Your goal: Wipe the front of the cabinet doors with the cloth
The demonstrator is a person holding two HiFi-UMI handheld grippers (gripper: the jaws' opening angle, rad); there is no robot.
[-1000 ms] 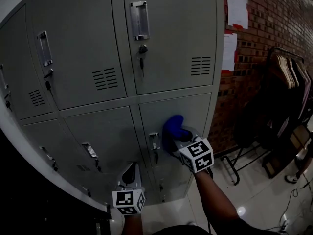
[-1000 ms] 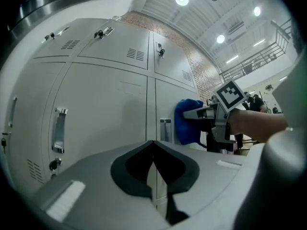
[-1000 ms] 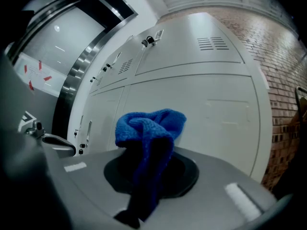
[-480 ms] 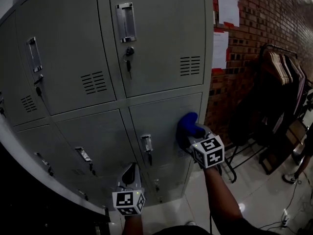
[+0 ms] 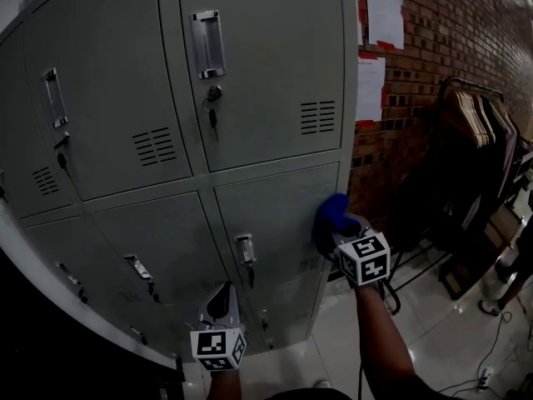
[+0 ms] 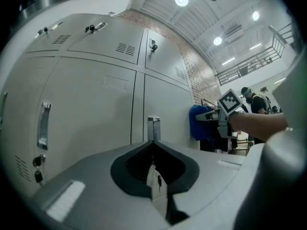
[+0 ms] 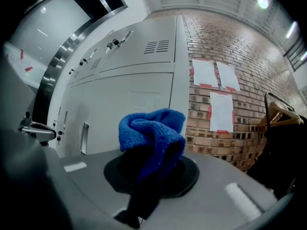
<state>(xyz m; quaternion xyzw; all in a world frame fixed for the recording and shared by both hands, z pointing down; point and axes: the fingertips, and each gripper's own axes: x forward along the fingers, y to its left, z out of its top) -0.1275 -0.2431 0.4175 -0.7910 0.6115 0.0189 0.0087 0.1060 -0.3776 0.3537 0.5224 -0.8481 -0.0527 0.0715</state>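
The grey metal cabinet (image 5: 250, 98) fills the head view, with several handled doors. My right gripper (image 5: 348, 233) is shut on a bunched blue cloth (image 5: 331, 213) and holds it against the right edge of the lower right door (image 5: 271, 211). The right gripper view shows the cloth (image 7: 151, 131) standing up out of the jaws, with the cabinet front (image 7: 134, 95) behind it. My left gripper (image 5: 221, 300) hangs lower, in front of the bottom doors, shut and holding nothing. From the left gripper view the cloth (image 6: 197, 122) shows against the door, to the right of a door handle (image 6: 153, 128).
A brick wall (image 5: 450, 48) with taped paper sheets (image 5: 383, 15) adjoins the cabinet on the right. A rack of hangers and dark clothes (image 5: 479, 132) stands by it on the glossy floor (image 5: 433, 332). Keys hang in the door locks (image 5: 212, 111).
My right gripper has slid the cloth to the right across the lower door, from near its handle to its right edge. The left gripper has stayed put.
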